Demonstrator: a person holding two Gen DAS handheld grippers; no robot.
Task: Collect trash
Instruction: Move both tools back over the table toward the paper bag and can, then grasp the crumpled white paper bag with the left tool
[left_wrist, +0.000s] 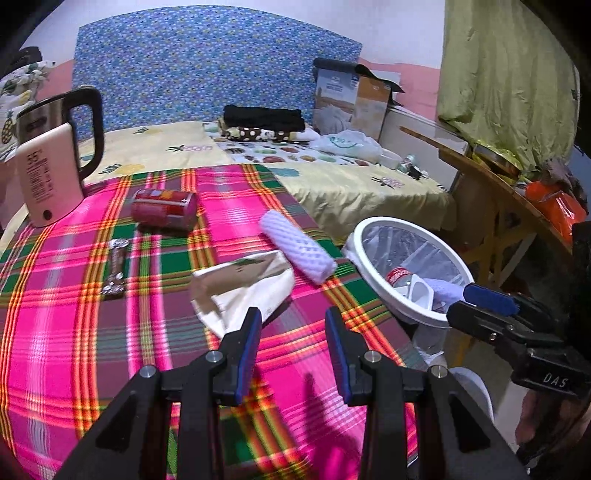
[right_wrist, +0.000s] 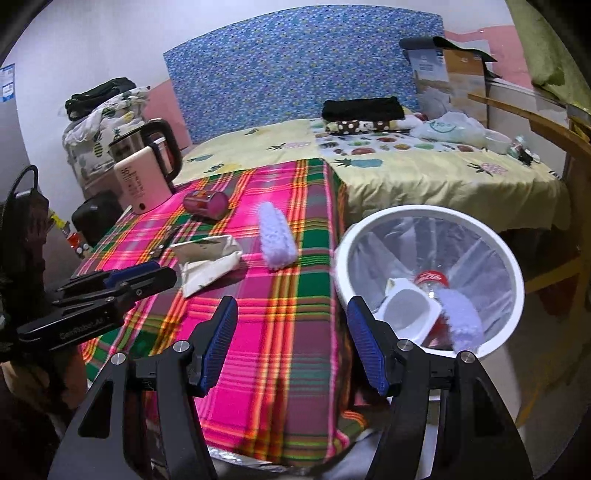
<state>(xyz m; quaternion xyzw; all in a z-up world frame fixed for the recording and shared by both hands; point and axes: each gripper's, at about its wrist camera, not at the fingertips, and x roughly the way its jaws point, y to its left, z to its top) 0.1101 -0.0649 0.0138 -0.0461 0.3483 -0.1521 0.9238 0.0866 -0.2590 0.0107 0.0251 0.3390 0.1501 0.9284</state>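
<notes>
On the pink plaid tablecloth lie a red can on its side, a lilac foam net sleeve, a crumpled paper bag and a foil wrapper. My left gripper is open and empty, just short of the paper bag. My right gripper is open and empty at the table's right edge, beside the white bin. The bin holds a bottle, a white cup and a foam sleeve. The can, sleeve and bag also show in the right wrist view.
A pink electric kettle stands at the table's far left corner. A bed with yellow sheet lies behind, with folded clothes and a cardboard box. A wooden table stands at right.
</notes>
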